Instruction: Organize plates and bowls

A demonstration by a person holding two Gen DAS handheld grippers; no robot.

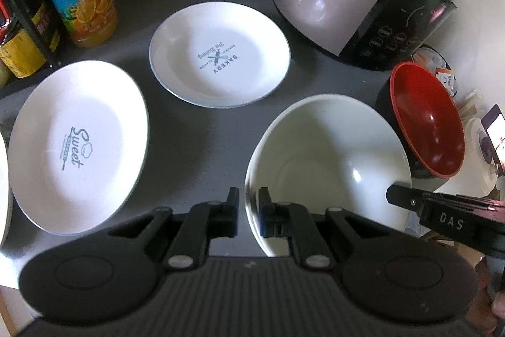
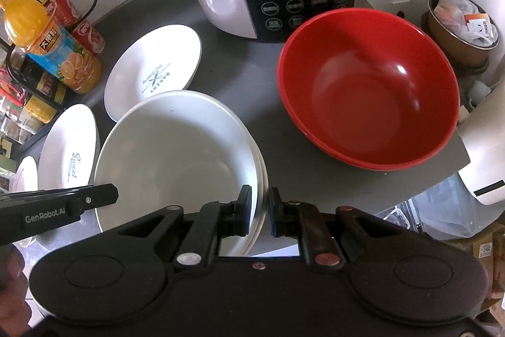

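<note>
We hold the glossy white ceramic bowl (image 2: 176, 153), just left of the red melamine bowl (image 2: 369, 87) on the dark surface (image 1: 202, 128), both jaws pinching opposite rims, left gripper (image 1: 247, 210) and right gripper (image 2: 260, 210); best lifted level, evenly.

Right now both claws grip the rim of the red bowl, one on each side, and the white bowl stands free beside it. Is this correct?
Not quite: the bowls are swapped. Both claws grip the rim of the white bowl, the left claw on one side and the right claw on the other, as each wrist view shows. The red bowl stands free beside it.
</note>
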